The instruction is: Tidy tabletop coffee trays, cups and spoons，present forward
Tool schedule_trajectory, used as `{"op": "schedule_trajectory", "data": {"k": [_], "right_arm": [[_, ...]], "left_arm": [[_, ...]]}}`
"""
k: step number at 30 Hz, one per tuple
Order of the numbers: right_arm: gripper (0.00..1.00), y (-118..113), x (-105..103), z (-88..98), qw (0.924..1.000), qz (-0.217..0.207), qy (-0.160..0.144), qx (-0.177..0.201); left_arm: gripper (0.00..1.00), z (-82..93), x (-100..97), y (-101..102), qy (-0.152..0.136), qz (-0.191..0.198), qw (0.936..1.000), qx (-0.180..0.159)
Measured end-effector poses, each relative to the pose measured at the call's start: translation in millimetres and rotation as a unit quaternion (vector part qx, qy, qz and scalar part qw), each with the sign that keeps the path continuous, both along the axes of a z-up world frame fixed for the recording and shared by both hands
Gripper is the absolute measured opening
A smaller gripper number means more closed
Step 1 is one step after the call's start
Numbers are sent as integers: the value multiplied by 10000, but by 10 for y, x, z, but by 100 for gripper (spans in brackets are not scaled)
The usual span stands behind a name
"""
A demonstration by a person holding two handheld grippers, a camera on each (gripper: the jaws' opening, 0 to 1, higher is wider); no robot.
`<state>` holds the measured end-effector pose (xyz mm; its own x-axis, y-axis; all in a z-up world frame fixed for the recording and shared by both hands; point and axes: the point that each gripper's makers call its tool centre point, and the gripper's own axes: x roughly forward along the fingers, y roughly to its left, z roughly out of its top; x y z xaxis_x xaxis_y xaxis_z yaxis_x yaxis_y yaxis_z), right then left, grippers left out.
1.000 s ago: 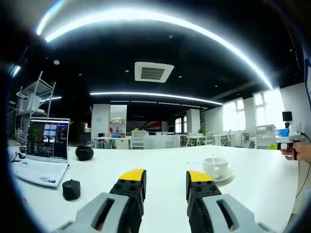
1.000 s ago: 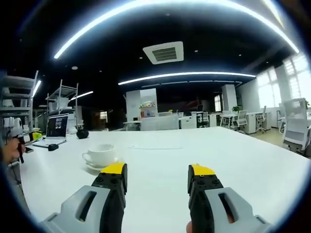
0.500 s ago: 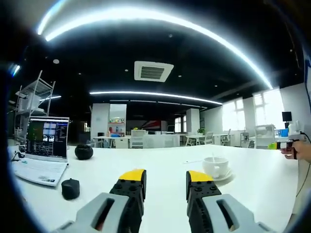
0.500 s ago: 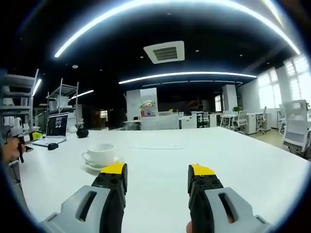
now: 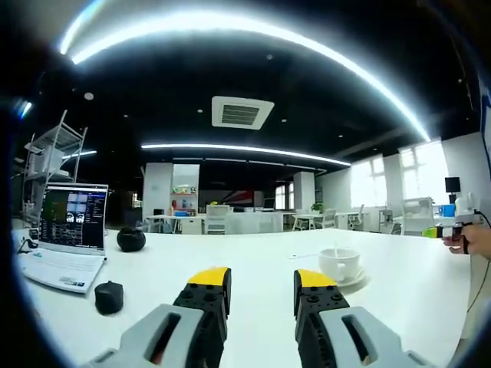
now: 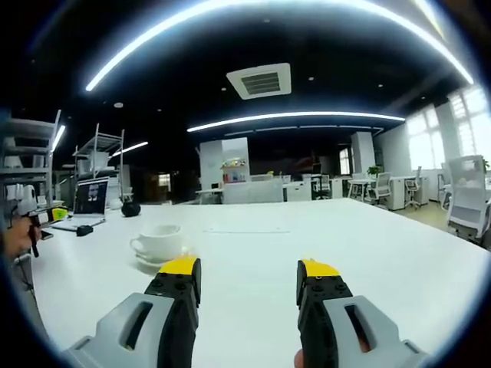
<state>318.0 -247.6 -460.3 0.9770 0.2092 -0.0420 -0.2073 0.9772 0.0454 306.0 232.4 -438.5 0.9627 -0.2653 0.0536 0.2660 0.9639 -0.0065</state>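
In the left gripper view, the left gripper (image 5: 262, 284) with yellow-tipped black jaws is held low over the broad white tabletop (image 5: 253, 257), its jaws spread apart with nothing between them. The white ceramic coffee cup (image 5: 340, 263) is seen ahead and to the right of the jaws, seated on a white round saucer (image 5: 352, 279), with a thin spoon handle (image 5: 337, 249) rising from the cup. An open white laptop with a lit screen (image 5: 74, 218) is placed on the left of the table, a small black computer mouse (image 5: 108, 297) lies near it, and a rounded black object (image 5: 131, 239) is set further back. At the right edge a hand gripping the other tool (image 5: 466, 235) is caught.

In the right gripper view, the right gripper (image 6: 249, 282) is likewise held wide, empty, above the tabletop (image 6: 322, 238). The cup (image 6: 159, 242) is found ahead and left of the jaws on its saucer (image 6: 153, 263), well apart from them. The laptop (image 6: 90, 203) is seen far off on the left.
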Motion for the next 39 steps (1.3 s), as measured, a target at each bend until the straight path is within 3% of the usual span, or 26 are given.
{"op": "schedule_trajectory", "data": {"k": [26, 39], "right_arm": [[50, 33, 16, -15, 10000, 89, -11, 33], [50, -3, -72, 46, 9999, -16, -97, 59]], "left_arm": [[34, 3, -21, 18, -32, 13, 10000, -63], [34, 53, 8, -33, -109, -77, 9999, -88]]}}
